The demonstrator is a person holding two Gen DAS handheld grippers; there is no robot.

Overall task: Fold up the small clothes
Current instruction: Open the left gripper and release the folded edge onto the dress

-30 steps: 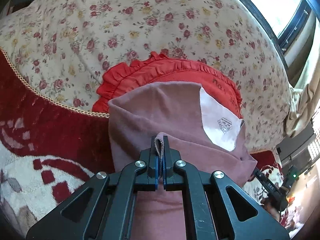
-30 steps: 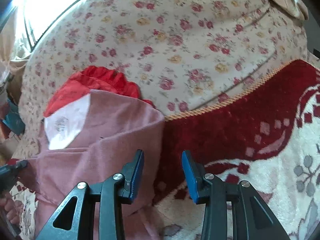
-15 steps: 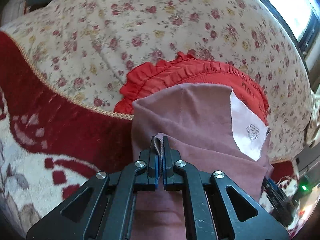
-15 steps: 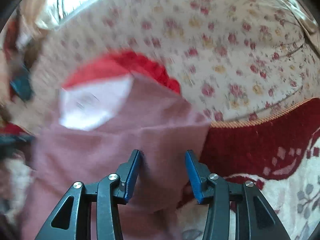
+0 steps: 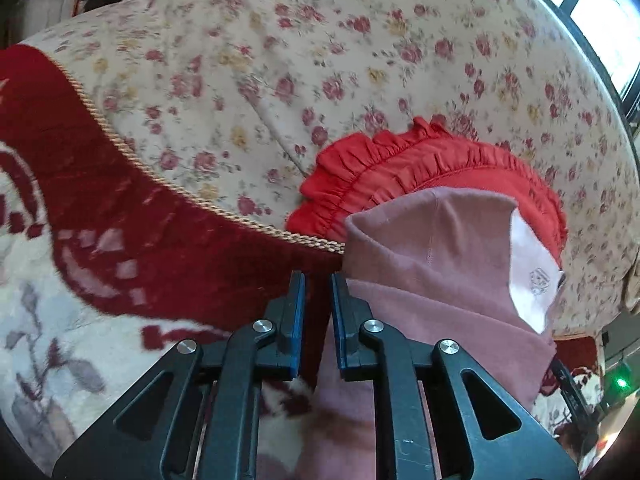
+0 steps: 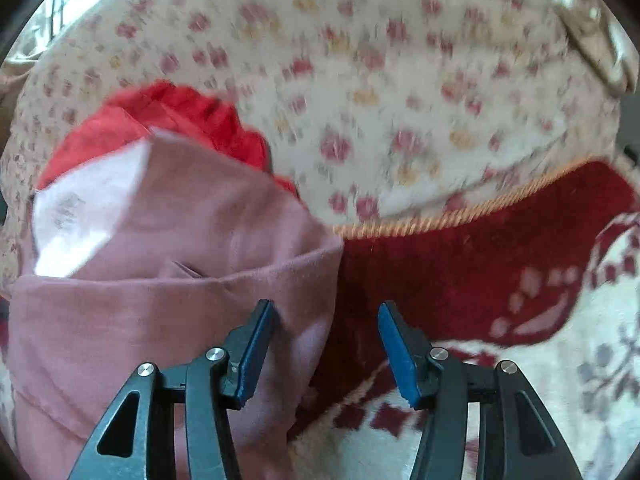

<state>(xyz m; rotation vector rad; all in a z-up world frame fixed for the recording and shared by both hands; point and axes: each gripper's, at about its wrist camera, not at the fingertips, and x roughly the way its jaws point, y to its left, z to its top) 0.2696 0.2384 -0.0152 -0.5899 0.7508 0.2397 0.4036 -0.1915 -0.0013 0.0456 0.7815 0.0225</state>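
A dusty-pink garment (image 5: 440, 280) with a white printed panel (image 5: 532, 272) lies folded on the bed, partly over a red ruffled garment (image 5: 400, 168). My left gripper (image 5: 318, 280) is slightly open and empty at the pink garment's left edge. In the right wrist view the pink garment (image 6: 160, 280) shows a folded-over hem, with the red garment (image 6: 180, 116) behind it. My right gripper (image 6: 326, 312) is wide open and empty over the pink garment's right edge.
The clothes rest on a cream floral bedspread (image 5: 280, 60) that meets a red and cream patterned blanket (image 5: 100, 220) along a gold cord trim (image 6: 460, 216). A window (image 5: 600, 20) is at the far right.
My left gripper has let go of the pink fold and shifted left, its jaws now slightly apart. The right gripper has moved closer over the garment's right edge and opened wider.
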